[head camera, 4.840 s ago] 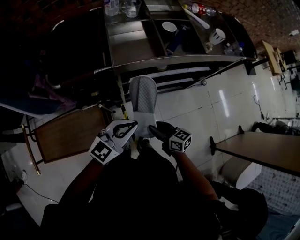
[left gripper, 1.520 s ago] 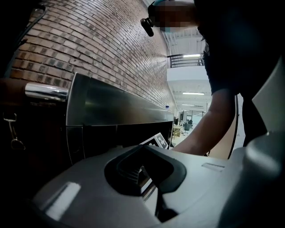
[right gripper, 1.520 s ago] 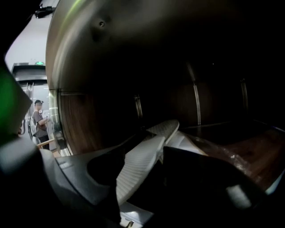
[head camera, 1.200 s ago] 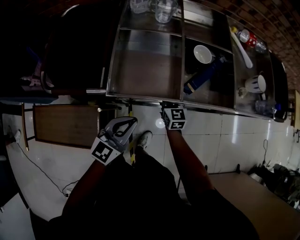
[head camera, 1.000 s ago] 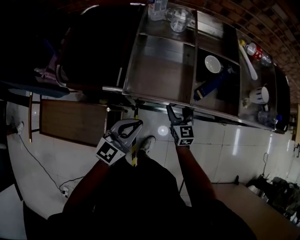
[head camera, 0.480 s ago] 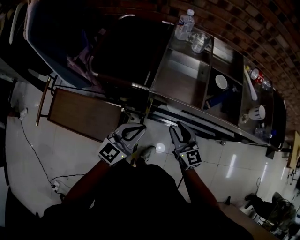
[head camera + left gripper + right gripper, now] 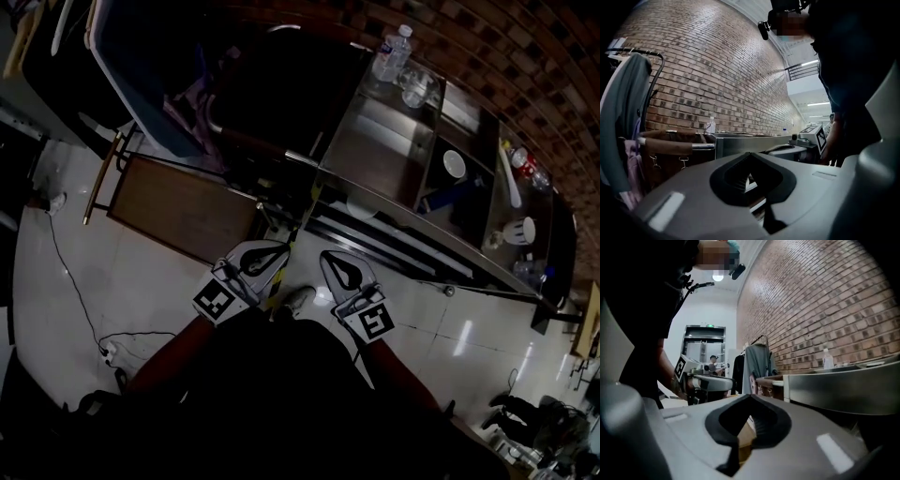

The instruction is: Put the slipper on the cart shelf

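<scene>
A steel cart (image 7: 375, 155) stands against the brick wall. On its lower shelf, under the top trays, lies a pale rounded shape that looks like the grey slipper (image 7: 360, 208), mostly hidden by the top. Both grippers hang in front of the cart, apart from it, over the white floor. My left gripper (image 7: 283, 247) is shut with nothing in it, and its jaw tips (image 7: 750, 155) meet on nothing. My right gripper (image 7: 327, 255) is also shut and empty, its tips (image 7: 750, 397) pressed together. Each gripper shows in the other's view.
The cart's top trays hold a water bottle (image 7: 393, 54), glasses (image 7: 414, 90), a white bowl (image 7: 455, 162) and a mug (image 7: 515, 231). A brown board (image 7: 183, 208) and a blue bin with clothes (image 7: 155, 89) stand to the left. My shoe (image 7: 298, 301) is between the grippers.
My right gripper has drawn back from under the cart's top edge and its jaws have closed. The view has backed away from the cart. The left gripper stays shut.
</scene>
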Demonstrator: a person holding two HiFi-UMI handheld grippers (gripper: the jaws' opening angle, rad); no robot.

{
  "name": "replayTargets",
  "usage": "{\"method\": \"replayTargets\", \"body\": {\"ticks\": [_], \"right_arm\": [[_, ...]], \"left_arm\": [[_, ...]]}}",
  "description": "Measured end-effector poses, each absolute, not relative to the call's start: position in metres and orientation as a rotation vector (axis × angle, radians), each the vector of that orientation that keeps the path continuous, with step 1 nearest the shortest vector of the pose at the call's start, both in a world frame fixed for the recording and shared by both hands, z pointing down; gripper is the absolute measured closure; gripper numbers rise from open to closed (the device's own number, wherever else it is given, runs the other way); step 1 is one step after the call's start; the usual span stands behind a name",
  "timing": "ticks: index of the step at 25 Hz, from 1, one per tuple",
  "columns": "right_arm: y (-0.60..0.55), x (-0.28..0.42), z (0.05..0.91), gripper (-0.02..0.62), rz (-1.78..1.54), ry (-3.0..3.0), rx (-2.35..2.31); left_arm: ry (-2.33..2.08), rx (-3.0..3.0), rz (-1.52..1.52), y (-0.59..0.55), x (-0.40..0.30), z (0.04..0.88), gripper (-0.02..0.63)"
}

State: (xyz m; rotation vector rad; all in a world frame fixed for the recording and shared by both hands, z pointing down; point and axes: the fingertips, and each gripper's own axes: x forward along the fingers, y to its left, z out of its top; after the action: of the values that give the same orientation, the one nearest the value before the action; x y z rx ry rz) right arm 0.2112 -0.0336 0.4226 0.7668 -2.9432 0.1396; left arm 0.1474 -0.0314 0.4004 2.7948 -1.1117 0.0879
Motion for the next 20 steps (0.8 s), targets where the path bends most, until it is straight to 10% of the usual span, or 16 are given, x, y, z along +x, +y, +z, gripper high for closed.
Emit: {"method": "replayTargets", "body": {"ticks": [20], "right_arm": [[-0.005, 0.082, 0.421, 0.594, 0.153, -2.950, 0.668]], "left_arm": [[-1.162, 2.780, 0.088, -0.009, 0.026, 0.403, 0.604]]}}
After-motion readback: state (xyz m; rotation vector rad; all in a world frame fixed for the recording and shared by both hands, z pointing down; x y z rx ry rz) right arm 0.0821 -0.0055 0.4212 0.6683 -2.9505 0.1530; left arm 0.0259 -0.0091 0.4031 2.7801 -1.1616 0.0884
